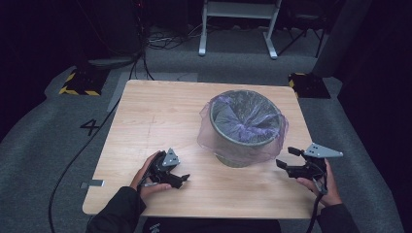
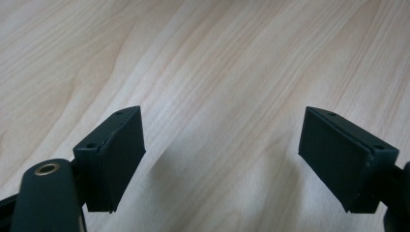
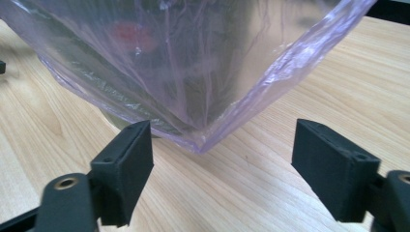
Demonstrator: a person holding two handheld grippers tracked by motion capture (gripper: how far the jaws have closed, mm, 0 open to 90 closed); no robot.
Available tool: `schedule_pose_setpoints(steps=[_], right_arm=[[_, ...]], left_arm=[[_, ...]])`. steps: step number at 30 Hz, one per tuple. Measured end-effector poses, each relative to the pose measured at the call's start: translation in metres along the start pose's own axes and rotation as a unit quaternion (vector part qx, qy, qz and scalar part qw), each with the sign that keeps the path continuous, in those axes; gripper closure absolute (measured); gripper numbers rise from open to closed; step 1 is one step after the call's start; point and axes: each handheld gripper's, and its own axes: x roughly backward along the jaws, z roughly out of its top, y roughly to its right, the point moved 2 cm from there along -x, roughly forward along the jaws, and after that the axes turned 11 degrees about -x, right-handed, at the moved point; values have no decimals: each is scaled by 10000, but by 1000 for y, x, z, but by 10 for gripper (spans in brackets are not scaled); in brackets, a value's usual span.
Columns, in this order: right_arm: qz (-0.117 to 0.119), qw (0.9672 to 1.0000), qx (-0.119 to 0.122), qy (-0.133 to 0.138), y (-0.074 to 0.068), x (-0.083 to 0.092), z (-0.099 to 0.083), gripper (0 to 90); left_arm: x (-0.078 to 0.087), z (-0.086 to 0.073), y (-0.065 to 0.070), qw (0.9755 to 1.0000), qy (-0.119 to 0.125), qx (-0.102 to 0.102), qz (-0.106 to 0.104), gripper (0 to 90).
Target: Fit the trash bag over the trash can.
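Nearest you, at the front edge of the table (image 1: pixel 145 116), your left gripper (image 1: pixel 180 179) rested low over bare wood with its jaws wide apart and nothing between them — well clear of the bin. Your right gripper (image 1: pixel 286 158) sat at the other side, jaws also spread wide and empty, pointing at the loose hem of the bin bag (image 1: pixel 206 138). From the right gripper view, a folded corner of that purple bag (image 3: pixel 208 140) hung just ahead of the open jaws, above the wood, close but not pinched by either pad.

Further back, toward the middle of the table, stood the waste bin (image 1: pixel 245 121), upright, with the thin purple bag tucked inside and its top turned down over the rim all the way round, the skirt draping down the outside wall.

By the look of it, the lining was as good as done — the bag sat in the bin and covered the rim. What might have been left was small: smoothing the skirt, or pressing the crumpled film inside down toward the bottom.
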Motion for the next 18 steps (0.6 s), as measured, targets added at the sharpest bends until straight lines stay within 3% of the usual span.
schedule_pose_setpoints(steps=[4,8,13,18], right_arm=[[-191,9997,69,120,-2,10,2,192],[-172,9995,109,253,-5,18,6,184],[-172,9988,223,399,-11,29,16,168],[-202,9978,400,498,-20,40,32,167]], left_arm=[[4,-7,3,10000,-22,46,19,159],[5,-12,3,9999,-55,109,58,159],[6,-18,4,9994,20,345,-6,156],[7,-18,4,9994,2,350,11,155]])
